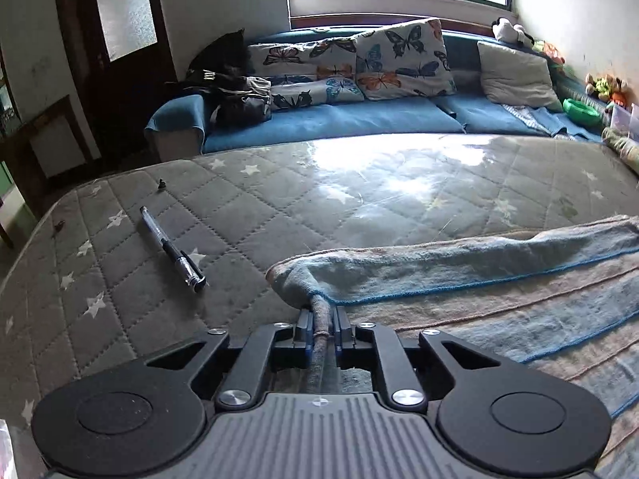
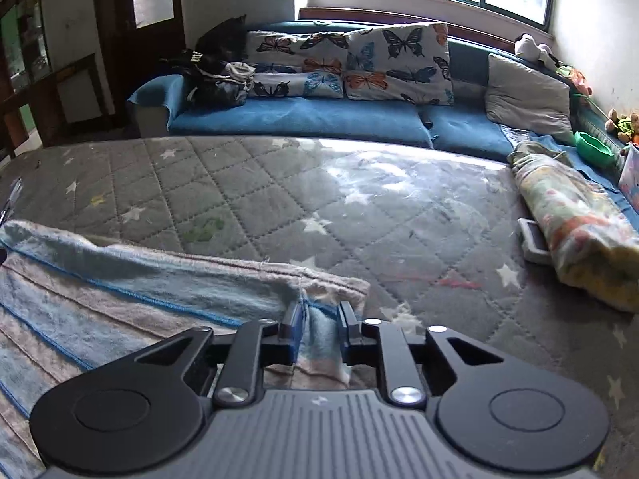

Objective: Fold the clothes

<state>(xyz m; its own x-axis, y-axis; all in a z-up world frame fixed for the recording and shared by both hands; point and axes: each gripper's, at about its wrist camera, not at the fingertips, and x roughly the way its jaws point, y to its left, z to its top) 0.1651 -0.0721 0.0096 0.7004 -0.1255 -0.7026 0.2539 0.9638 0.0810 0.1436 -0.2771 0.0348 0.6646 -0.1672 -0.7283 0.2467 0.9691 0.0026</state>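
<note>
We find the striped towel (image 1: 499, 291) lying on the quilted star-print mattress (image 1: 239, 207), far edge doubled back toward us — one fold under way, not finished. Left gripper (image 1: 322, 321): jaws narrow, pinching the towel's left corner, cloth bunched into a thin rope between the pads. Right gripper (image 2: 318, 329): jaws a bit wider, clamped on the towel (image 2: 139, 291) at its right corner. Both corners secured, approx. level w/ each other. Remaining, in our judgement: lay this fold flat, then at least one cross fold. Pen (image 1: 171, 245) lies on the mattress just left of the towel — apart from it. Rolled floral blanket (image 2: 575, 231) sits well off to the right.
</note>
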